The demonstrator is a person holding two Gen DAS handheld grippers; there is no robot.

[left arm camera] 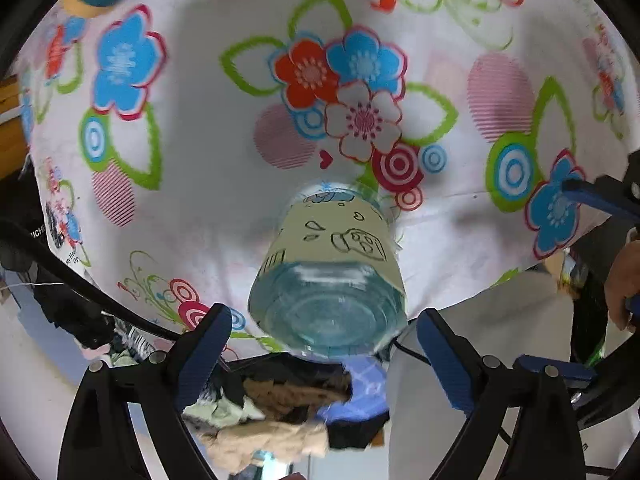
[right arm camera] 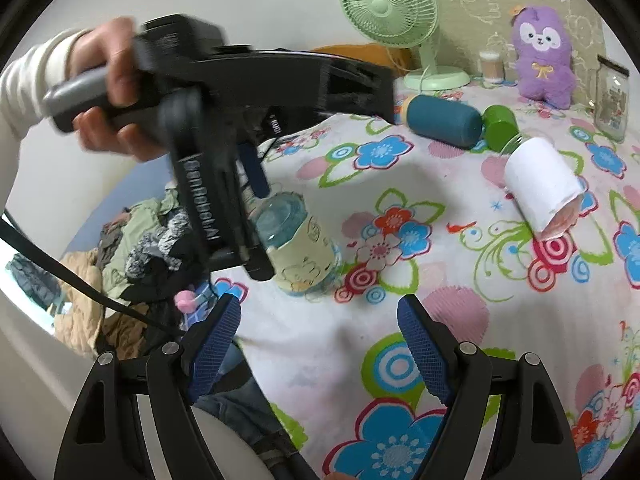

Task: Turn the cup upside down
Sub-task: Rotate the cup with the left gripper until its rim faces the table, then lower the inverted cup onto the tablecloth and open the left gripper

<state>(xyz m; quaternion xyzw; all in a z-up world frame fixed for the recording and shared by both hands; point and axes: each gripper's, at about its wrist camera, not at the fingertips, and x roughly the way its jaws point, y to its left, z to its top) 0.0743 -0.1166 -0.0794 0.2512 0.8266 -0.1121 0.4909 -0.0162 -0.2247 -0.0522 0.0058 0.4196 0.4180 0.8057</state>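
Observation:
The cup (left arm camera: 328,276) is clear bluish glass with a pale yellow cartoon sleeve. It stands upside down on the flowered cloth, base up, near the table's near edge. It also shows in the right wrist view (right arm camera: 298,246). My left gripper (left arm camera: 324,344) is open, its blue pads on either side of the cup's base and apart from it. In the right wrist view the left gripper (right arm camera: 256,204) hovers over the cup from the left. My right gripper (right arm camera: 318,350) is open and empty, low over the cloth in front of the cup.
A white paper roll (right arm camera: 540,186), a teal bottle (right arm camera: 444,120) and a green cup (right arm camera: 500,122) lie on the flowered cloth (right arm camera: 400,312). A green fan (right arm camera: 394,8), a purple plush (right arm camera: 542,52) and a glass jar (right arm camera: 612,96) stand at the back. Clothes (right arm camera: 132,240) are piled left of the table.

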